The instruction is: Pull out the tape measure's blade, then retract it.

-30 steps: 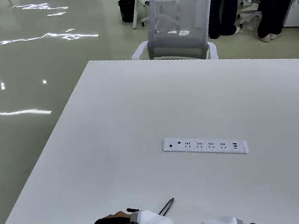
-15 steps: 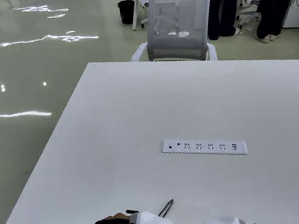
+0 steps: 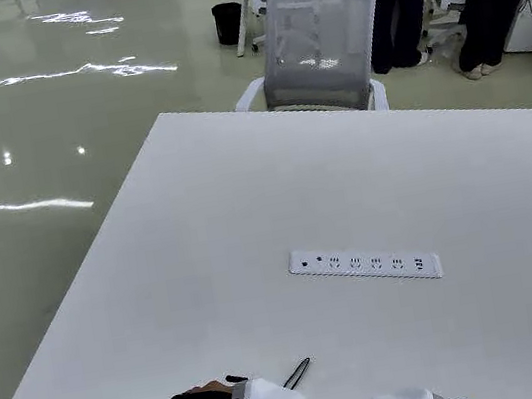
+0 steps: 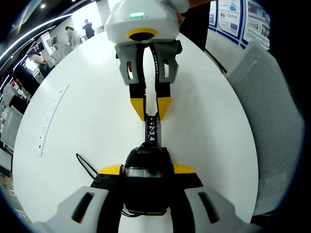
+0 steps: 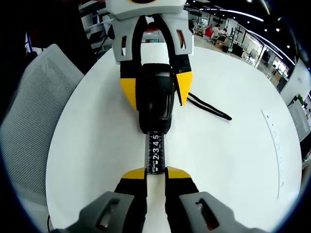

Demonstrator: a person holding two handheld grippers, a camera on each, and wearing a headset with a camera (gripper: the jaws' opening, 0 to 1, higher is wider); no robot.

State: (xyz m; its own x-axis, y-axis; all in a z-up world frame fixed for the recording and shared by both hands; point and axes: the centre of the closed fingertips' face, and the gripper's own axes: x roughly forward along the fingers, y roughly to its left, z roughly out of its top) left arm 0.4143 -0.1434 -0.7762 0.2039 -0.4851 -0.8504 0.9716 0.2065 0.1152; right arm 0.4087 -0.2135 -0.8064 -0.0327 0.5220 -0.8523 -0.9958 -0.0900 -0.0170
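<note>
At the near edge of the white table (image 3: pixel 248 212), the left gripper (image 4: pixel 148 170) clenches the black tape measure case (image 5: pixel 155 104). Its short, dark numbered blade (image 5: pixel 155 150) runs straight right into the right gripper (image 5: pixel 156 173), pinched on the tip. Drawing it out means parting the grippers along that line.

tape measure (image 5: pixel 156 97) 1 | grippers (image 4: pixel 147 169) (image 5: pixel 156 173) 2 | power strip (image 3: pixel 364 264) 1 | bin (image 3: pixel 227 18) 1 | mesh chairs (image 3: pixel 317 44) (image 4: pixel 272 121) probably 2

The left hand-held gripper (image 4: pixel 147 170) clamps the tape measure (image 4: pixel 147 187); the right hand-held gripper (image 5: pixel 155 173), facing it from 12 o'clock, jaws closed, pinches the blade (image 5: pixel 155 153).
</note>
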